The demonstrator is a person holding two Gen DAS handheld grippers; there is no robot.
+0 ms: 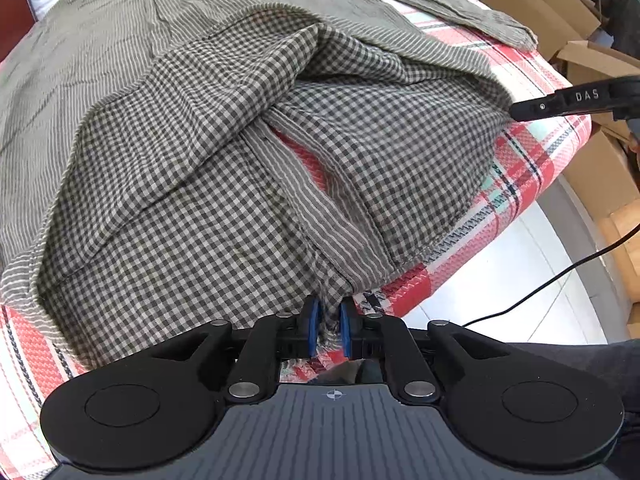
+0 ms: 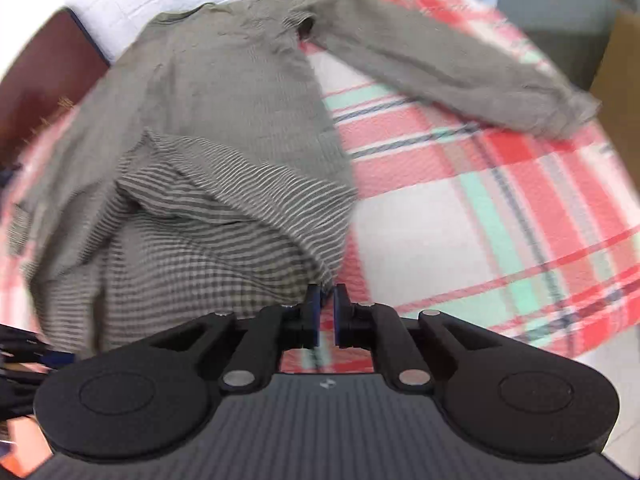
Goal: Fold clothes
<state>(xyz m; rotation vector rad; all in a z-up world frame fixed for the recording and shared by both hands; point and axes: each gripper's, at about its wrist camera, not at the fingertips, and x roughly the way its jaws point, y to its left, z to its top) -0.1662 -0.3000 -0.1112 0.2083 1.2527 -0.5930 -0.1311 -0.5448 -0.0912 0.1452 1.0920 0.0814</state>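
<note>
My left gripper (image 1: 328,324) pinches the shirt (image 1: 208,152) hem at the near edge of the plaid cloth (image 1: 532,160). My right gripper (image 2: 325,312) stands slightly open with nothing between its pads, beside the hem's corner. One sleeve (image 2: 448,68) lies spread beyond.

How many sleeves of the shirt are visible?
1: the sleeve lies stretched out over the plaid cloth, toward the far right. The other may be hidden under folded fabric.
</note>
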